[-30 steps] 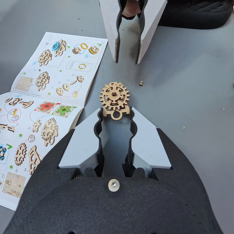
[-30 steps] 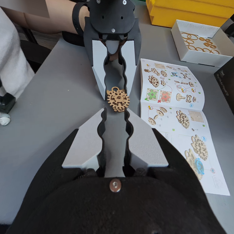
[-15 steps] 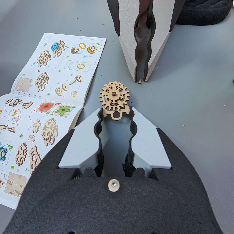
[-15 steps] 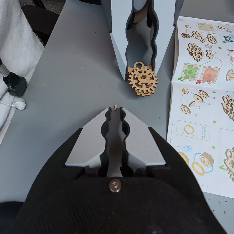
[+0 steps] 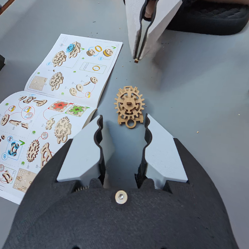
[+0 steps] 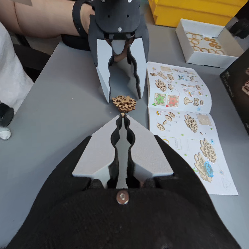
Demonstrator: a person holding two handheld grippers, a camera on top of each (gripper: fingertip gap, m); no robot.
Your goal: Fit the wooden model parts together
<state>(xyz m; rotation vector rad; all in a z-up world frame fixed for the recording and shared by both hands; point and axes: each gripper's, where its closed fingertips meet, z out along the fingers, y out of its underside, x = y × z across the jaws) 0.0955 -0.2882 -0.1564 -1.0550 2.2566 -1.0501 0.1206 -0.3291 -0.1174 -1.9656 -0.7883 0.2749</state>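
Wooden gear assembly [image 5: 129,106], a toothed wheel stacked on a base plate with a small ring at one end, lies flat on the grey worktop [image 5: 195,94]. Left tool [image 5: 123,118] sits just behind the ring end of the assembly with its two grey fingers spread apart, one on each side, neither touching the wood. Right tool [image 6: 122,116] has its fingers drawn together on a tiny wooden peg [image 6: 122,114], which protrudes from the very tips. From the left wrist view the same peg [image 5: 136,60] shows at the closed tips of the right tool [image 5: 136,58], held beyond the assembly and apart from it; whether the peg touches the worktop cannot be told. In the right wrist view the peg lies just beside the near edge of the gear assembly [image 6: 124,103]. An open instruction booklet [image 5: 60,94] with coloured assembly diagrams lies on the worktop to the left tool's left, close to the gears. Farther back in the right wrist view stand a white cardboard box [image 6: 202,44] holding thin wooden rings [image 6: 204,43], yellow bins [image 6: 188,12] behind it, and a dark box [image 6: 237,80] at the right edge. A person's forearm with a black wrist strap [image 6: 77,20] reaches in behind the left tool [image 6: 124,97]
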